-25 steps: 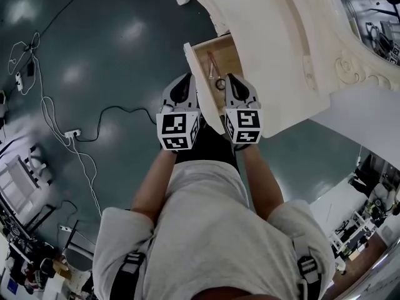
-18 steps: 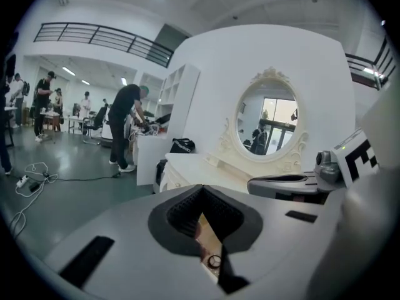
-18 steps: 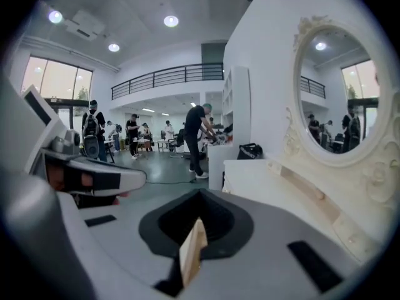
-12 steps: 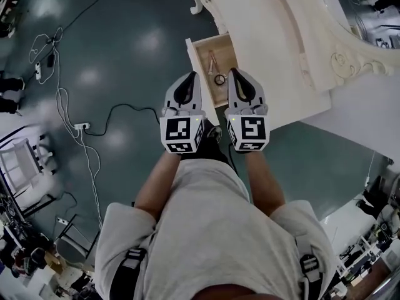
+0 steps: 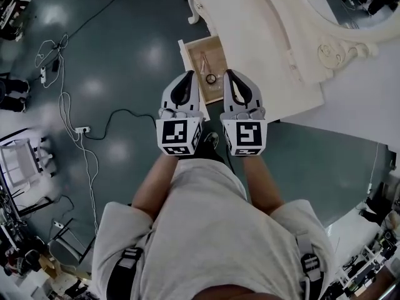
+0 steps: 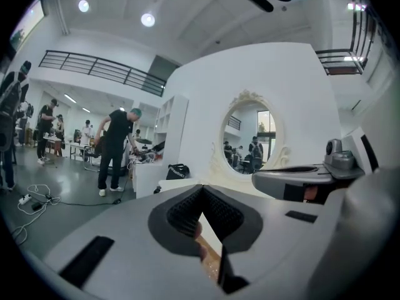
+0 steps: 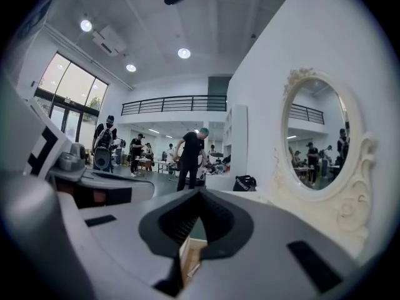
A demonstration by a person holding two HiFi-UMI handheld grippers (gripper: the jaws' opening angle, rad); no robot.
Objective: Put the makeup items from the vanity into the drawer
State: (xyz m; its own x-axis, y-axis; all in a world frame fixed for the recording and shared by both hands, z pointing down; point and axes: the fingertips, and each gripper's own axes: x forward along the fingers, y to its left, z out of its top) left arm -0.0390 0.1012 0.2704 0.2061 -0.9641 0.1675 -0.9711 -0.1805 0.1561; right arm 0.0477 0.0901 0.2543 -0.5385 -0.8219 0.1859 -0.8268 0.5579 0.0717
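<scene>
both grippers have lifted away from the open drawer [image 5: 185,54], which now lies below and just ahead of their tips, a slim stick [image 5: 204,62] and a small ring [image 5: 211,79] resting inside it. the left gripper [image 5: 187,75] and right gripper [image 5: 230,74] hang side by side over the drawer's near end, each closed tight on nothing. beside the drawer, the vanity surface [image 5: 262,49] looks bare.

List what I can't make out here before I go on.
- Items in the drawer: the head view shows a ring-shaped thing and a thin stick, both too small to identify.
- Near end of the drawer: partly hidden in the head view behind the left gripper and right gripper. Both gripper views show only a sliver.
- Far part of the vanity top: cut off by the head view's top edge.
</scene>
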